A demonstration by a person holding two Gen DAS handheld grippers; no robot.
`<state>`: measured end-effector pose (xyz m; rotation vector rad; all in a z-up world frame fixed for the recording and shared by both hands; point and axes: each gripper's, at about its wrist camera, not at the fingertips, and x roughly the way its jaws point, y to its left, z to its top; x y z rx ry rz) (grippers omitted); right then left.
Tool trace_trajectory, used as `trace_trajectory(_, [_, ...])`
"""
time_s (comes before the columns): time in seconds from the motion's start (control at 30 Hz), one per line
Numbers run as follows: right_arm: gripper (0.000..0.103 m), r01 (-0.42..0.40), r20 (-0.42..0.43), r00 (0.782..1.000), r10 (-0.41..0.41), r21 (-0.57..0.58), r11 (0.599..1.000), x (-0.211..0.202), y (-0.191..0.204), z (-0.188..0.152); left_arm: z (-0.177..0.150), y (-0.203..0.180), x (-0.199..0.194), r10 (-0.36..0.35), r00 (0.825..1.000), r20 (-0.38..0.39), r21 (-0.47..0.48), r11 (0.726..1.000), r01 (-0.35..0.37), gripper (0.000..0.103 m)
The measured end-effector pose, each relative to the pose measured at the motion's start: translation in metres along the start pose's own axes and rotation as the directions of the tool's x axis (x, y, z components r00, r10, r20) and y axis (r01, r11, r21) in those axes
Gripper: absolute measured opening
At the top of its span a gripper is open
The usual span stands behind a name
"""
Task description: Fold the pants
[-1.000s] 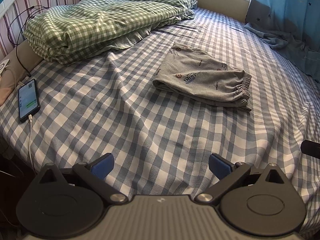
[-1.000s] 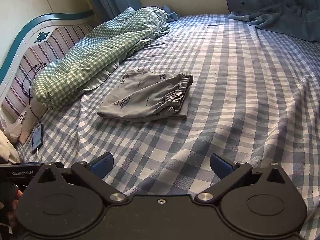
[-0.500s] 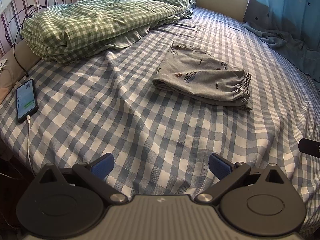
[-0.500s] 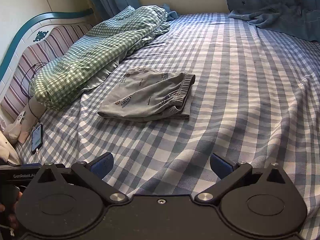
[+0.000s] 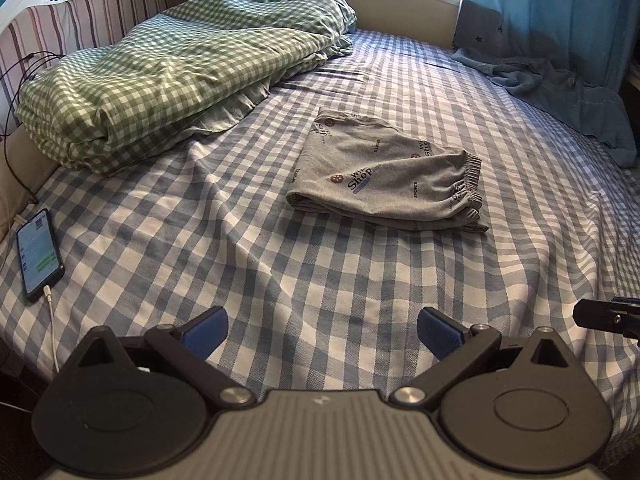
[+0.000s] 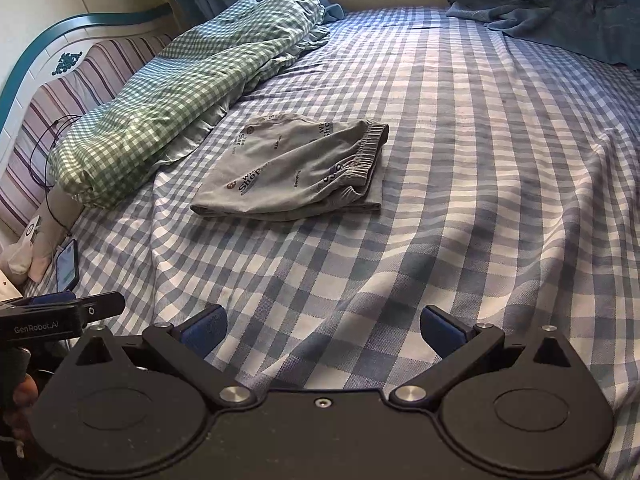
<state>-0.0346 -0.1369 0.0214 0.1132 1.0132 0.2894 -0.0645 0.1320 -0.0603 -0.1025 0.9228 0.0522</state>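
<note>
The folded grey pants [image 5: 384, 178] lie ahead of both spread, empty grippers, left gripper [image 5: 322, 330] and right gripper [image 6: 324, 330], perhaps nearer the left, long axis crosswise.

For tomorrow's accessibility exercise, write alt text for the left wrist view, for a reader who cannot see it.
Grey printed pants lie folded in a compact stack on a blue-and-white checked bed. The open left gripper hovers empty well short of them. A green checked duvet lies behind at left, and a phone charges near the left edge.
</note>
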Motion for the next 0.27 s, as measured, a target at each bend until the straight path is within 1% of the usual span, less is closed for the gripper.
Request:
trace_trajectory(0.07, [0.102,0.025,0.0,1.0,-0.025,0.02,0.999,0.0,0.004,0.003,0.004,0.003,0.005,-0.016,1.0,-0.013,0.011,1.0,0.016,0.103])
trace_trajectory(0.17, [0.102,0.034,0.019,0.999,-0.035,0.045,0.998,0.0,0.012,0.006,0.008,0.01,0.008,-0.042,0.999,-0.007,0.024,0.999,0.042,0.103])
trace_trajectory(0.27, [0.102,0.054,0.014,0.998,-0.055,0.075,0.996,0.004,0.019,0.006,0.012,0.015,0.013,-0.065,0.998,-0.015,0.04,0.997,0.066,0.103])
